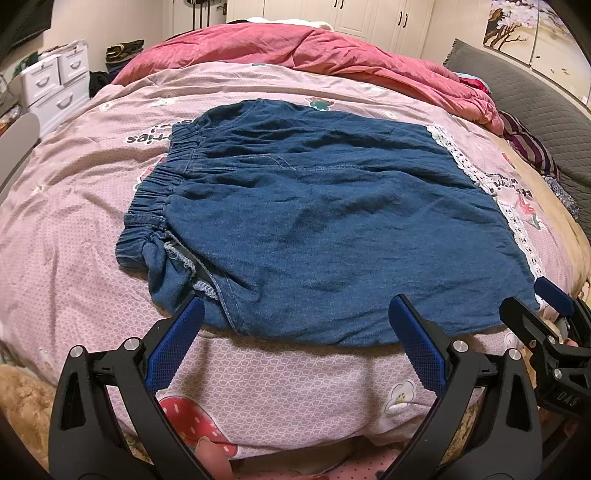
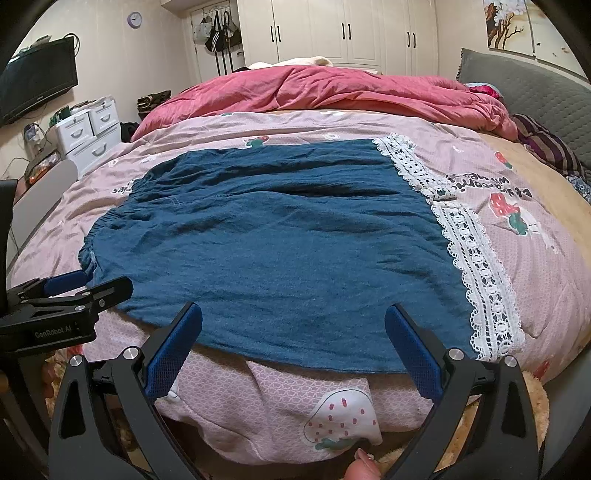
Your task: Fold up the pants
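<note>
Blue denim pants (image 1: 314, 206) lie flat on the pink strawberry-print quilt (image 1: 277, 387). Their gathered elastic waistband (image 1: 155, 192) is at the left and the white lace hem (image 2: 476, 266) at the right. In the left wrist view my left gripper (image 1: 295, 306) is open, its fingertips at the pants' near edge close to the waistband corner. My right gripper (image 2: 293, 312) is open too, straddling the near edge close to the lace hem. Each gripper shows from the side in the other's view: right gripper (image 1: 535, 299), left gripper (image 2: 88, 284). Neither holds cloth.
A crumpled red duvet (image 2: 332, 88) lies across the far side of the bed. A grey padded headboard (image 2: 535, 85) and striped cloth (image 2: 546, 147) are at the right. White drawers (image 2: 88, 129) and a TV (image 2: 37, 85) stand at the left, wardrobes (image 2: 347, 33) behind.
</note>
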Tool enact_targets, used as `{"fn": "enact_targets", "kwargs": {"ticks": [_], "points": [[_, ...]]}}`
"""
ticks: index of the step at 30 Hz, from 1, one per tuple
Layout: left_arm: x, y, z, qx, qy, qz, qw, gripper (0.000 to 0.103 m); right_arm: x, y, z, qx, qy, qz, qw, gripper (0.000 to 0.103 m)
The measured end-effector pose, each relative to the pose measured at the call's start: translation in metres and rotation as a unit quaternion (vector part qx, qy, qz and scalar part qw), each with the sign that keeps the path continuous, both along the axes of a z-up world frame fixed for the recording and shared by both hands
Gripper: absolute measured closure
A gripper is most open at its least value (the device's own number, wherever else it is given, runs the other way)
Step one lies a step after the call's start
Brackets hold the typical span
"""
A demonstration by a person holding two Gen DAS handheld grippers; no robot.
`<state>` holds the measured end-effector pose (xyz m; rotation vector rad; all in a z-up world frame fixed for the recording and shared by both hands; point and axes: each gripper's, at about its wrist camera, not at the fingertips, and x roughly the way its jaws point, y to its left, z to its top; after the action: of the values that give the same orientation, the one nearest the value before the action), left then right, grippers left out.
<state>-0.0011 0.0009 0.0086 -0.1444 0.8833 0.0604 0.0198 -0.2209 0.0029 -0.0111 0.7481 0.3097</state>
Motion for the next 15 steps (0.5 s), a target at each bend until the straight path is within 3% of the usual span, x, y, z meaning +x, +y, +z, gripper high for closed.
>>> {"fn": "enact_targets", "kwargs": {"ticks": [15], "points": [[0.016, 0.002, 0.013, 0.009, -0.001, -0.001, 1.0, 0.009, 0.013, 0.008, 0.004, -0.008, 0.005, 0.01, 1.0, 0.004]]}}
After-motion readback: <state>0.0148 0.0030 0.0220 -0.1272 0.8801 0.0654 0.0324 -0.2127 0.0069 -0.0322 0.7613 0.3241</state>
